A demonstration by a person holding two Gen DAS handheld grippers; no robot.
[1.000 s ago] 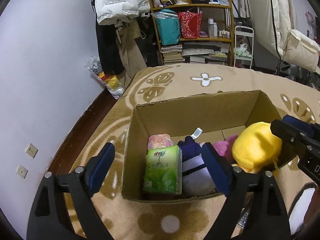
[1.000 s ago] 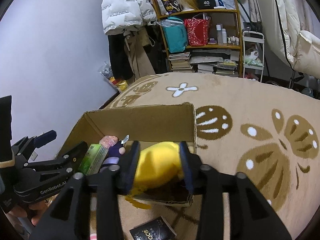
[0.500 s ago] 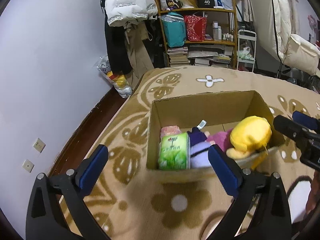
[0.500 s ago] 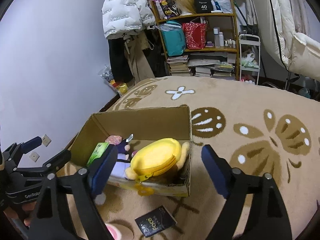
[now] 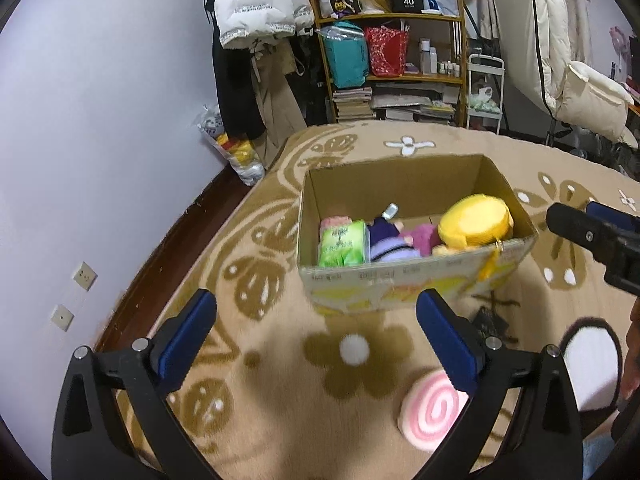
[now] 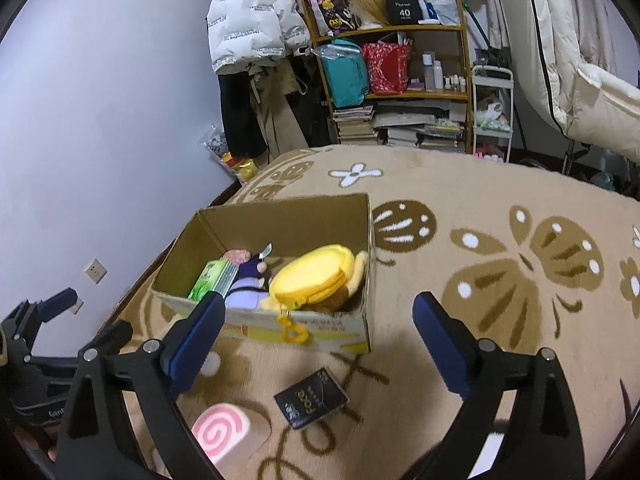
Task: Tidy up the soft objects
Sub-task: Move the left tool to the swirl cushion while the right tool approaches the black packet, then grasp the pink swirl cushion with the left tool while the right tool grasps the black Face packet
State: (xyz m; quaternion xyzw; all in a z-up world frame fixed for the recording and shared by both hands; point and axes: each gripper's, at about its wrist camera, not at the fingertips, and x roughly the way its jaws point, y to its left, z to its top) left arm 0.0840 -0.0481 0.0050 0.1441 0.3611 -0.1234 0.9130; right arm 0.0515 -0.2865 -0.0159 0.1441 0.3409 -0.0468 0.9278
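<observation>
An open cardboard box (image 5: 400, 184) (image 6: 280, 216) stands on the patterned rug. In it lie a yellow plush (image 5: 474, 226) (image 6: 312, 278), a green tissue pack (image 5: 342, 244) (image 6: 212, 280), a purple doll (image 5: 386, 240) (image 6: 248, 284) and a pink plush (image 5: 420, 236). A pink swirl cushion (image 5: 430, 410) (image 6: 220, 434) lies on the rug in front of the box. My left gripper (image 5: 316, 328) is open and empty, near the cushion. My right gripper (image 6: 318, 338) is open and empty, pulled back from the box.
A black packet (image 6: 312, 398) (image 5: 490, 322) lies on the rug by the box. A wooden shelf (image 6: 392, 80) with bags and books, hanging coats (image 6: 256, 28) and a white cart (image 6: 492, 116) stand at the back. The wall (image 5: 80, 160) is at left.
My right gripper let go of the yellow plush, which now rests in the box. Both grippers drew back and up from the box; the pink swirl cushion came into view.
</observation>
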